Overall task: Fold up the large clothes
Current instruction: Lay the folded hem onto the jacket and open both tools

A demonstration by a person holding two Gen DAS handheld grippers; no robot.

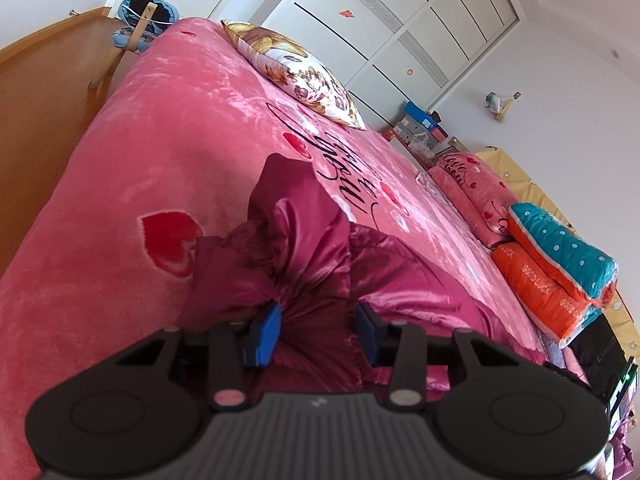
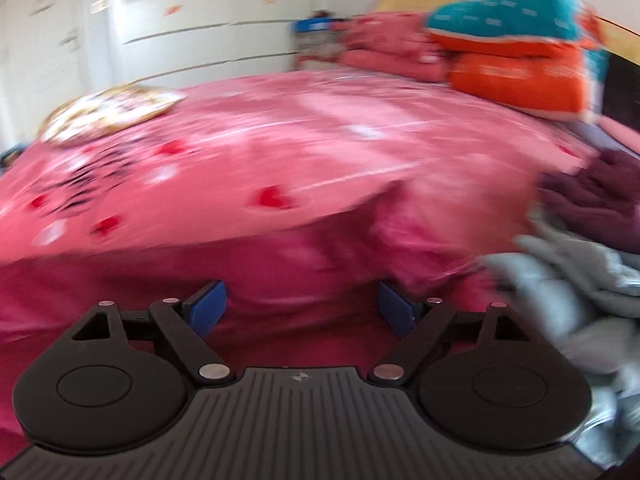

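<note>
Right tongs [image 2: 302, 308]: blue pads spread wide apart, nothing pressed between them, poised over a magenta garment [image 2: 288, 280] spread on the bed [image 2: 280, 140]. View motion-blurred. Bed cover: pink, red hearts, dark lettering. Beyond the magenta garment, far left: floral pillow [image 2: 112, 114]. Far right: orange and teal folded bedding [image 2: 520, 56], stacked. Right of the garment: pale grey-blue clothing [image 2: 576, 292], with a dark purple item [image 2: 596, 196] just behind it.

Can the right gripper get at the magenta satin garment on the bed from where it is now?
Probably yes. The right gripper is wide open with nothing between its fingers, and the magenta satin garment lies directly ahead of them on the pink bedspread. Nothing blocks the way; the grey clothing sits off to the side.
</note>
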